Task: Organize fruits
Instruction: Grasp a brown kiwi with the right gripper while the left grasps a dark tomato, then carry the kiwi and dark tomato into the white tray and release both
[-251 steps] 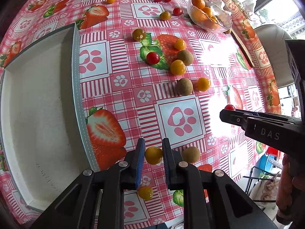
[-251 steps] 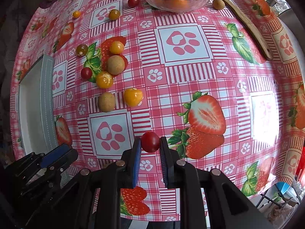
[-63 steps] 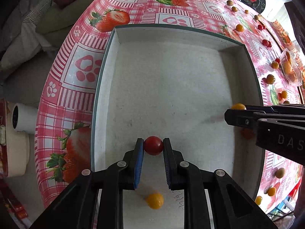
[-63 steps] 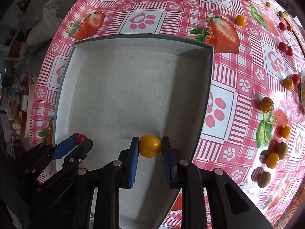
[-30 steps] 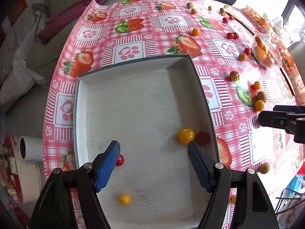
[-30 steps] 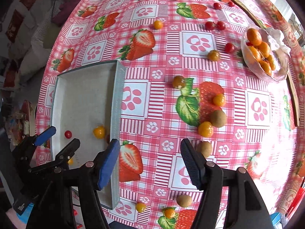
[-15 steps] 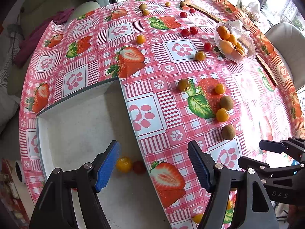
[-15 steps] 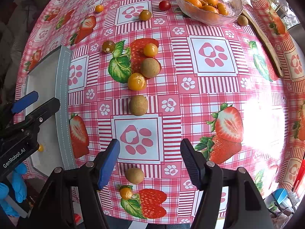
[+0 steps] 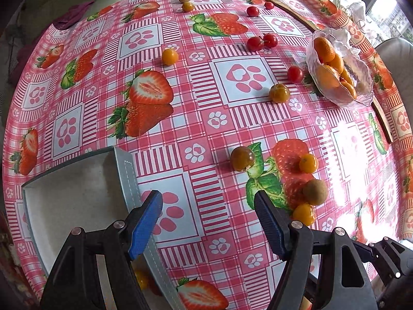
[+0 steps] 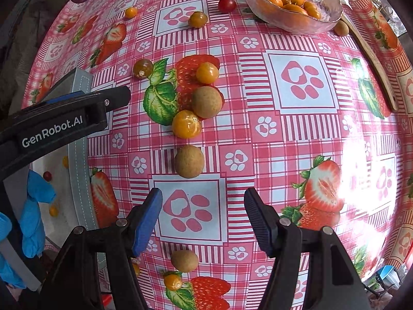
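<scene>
My left gripper (image 9: 206, 201) hangs open and empty over the tablecloth, just right of the grey tray's rim (image 9: 126, 175). A dark tomato (image 9: 242, 159) lies ahead of it, to the right. My right gripper (image 10: 203, 197) is open too, pointing down, with a brown round fruit (image 10: 189, 161) just beyond its fingertips. Past that sit a yellow tomato (image 10: 186, 124), another brown fruit (image 10: 207, 102) and a second yellow tomato (image 10: 207, 72). In the tray (image 10: 80, 155) lie a small red tomato (image 10: 47, 175) and small yellow ones.
A glass bowl (image 10: 296, 27) of oranges stands at the back right, a long wooden utensil (image 10: 371, 59) beside it. Red cherry tomatoes (image 9: 262, 41) are scattered farther back. A brown fruit (image 10: 184, 260) lies under my right gripper. A blue-gloved hand (image 10: 33, 206) holds the left gripper.
Both grippers left the tray, where each dropped its tomato, and swung right and lower over the loose fruit on the cloth. Their jaws have stayed open over the last second.
</scene>
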Motion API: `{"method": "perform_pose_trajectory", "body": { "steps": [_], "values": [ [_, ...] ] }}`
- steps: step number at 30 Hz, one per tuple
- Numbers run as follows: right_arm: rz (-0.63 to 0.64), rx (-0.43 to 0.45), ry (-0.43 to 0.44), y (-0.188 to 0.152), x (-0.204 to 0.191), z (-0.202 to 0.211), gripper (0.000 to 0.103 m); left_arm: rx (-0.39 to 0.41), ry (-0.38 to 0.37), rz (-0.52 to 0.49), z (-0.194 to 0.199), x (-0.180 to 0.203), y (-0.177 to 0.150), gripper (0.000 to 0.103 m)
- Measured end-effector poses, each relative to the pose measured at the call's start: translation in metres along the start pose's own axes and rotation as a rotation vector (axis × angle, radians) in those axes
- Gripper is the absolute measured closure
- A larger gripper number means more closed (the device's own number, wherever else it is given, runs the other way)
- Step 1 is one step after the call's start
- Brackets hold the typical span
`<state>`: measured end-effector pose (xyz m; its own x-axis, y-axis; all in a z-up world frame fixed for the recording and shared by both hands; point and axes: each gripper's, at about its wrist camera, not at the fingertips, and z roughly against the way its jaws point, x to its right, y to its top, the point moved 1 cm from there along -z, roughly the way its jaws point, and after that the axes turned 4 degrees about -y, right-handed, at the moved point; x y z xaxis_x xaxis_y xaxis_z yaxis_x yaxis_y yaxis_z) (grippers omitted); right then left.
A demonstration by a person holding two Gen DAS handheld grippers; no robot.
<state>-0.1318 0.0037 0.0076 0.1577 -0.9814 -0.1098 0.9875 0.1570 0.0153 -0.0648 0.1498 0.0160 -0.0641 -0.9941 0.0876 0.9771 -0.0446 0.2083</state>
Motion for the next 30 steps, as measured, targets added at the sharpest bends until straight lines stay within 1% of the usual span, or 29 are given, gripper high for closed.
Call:
{"method": "perform_pose_trajectory", "body": {
  "steps": [2, 5, 9, 12, 13, 14, 15, 16, 17, 18, 20, 21, 22, 24, 30],
  "values": [
    [0.000, 0.001, 0.002, 0.003, 0.000, -0.003, 0.034, 0.000, 0.001, -0.003, -0.006, 0.003, 0.005, 0.028],
    [-0.003, 0.001, 0.004, 0.007, 0.001, -0.008, 0.039, -0.002, 0.006, -0.010, -0.013, 0.007, 0.012, 0.028],
    [0.003, 0.014, 0.004, 0.014, -0.001, -0.009, 0.043, -0.005, 0.007, -0.015, -0.020, 0.012, 0.016, 0.028],
    [0.008, 0.023, 0.004, 0.018, -0.002, -0.009, 0.048, -0.008, 0.011, -0.021, -0.023, 0.014, 0.017, 0.029],
    [0.009, 0.024, 0.003, 0.019, -0.003, -0.009, 0.051, -0.010, 0.012, -0.022, -0.025, 0.015, 0.017, 0.029],
    [0.011, 0.026, 0.000, 0.020, -0.003, -0.009, 0.054, -0.008, 0.007, -0.021, -0.025, 0.017, 0.017, 0.033],
    [0.015, 0.026, -0.004, 0.023, -0.005, -0.010, 0.057, -0.003, 0.003, -0.019, -0.025, 0.017, 0.018, 0.034],
    [0.019, 0.027, -0.010, 0.023, -0.006, -0.010, 0.064, -0.001, 0.002, -0.022, -0.026, 0.018, 0.019, 0.037],
    [0.023, 0.027, -0.017, 0.026, -0.008, -0.011, 0.071, 0.004, 0.001, -0.027, -0.025, 0.020, 0.020, 0.043],
    [0.026, 0.027, -0.021, 0.027, -0.009, -0.011, 0.074, 0.011, -0.001, -0.032, -0.024, 0.023, 0.020, 0.048],
    [0.027, 0.025, -0.022, 0.028, -0.009, -0.011, 0.075, 0.021, -0.009, -0.043, -0.024, 0.028, 0.023, 0.069],
    [0.027, 0.024, -0.020, 0.029, -0.009, -0.011, 0.075, 0.022, -0.014, -0.046, -0.023, 0.030, 0.024, 0.074],
    [0.028, 0.023, -0.017, 0.029, -0.010, -0.011, 0.075, 0.022, -0.018, -0.047, -0.023, 0.030, 0.026, 0.080],
    [0.025, 0.020, -0.005, 0.029, -0.007, -0.010, 0.075, 0.018, -0.041, -0.031, -0.021, 0.026, 0.027, 0.080],
    [0.015, 0.021, 0.016, 0.021, 0.002, -0.002, 0.075, 0.040, -0.054, 0.000, -0.002, 0.010, 0.017, 0.080]
  ]
}}
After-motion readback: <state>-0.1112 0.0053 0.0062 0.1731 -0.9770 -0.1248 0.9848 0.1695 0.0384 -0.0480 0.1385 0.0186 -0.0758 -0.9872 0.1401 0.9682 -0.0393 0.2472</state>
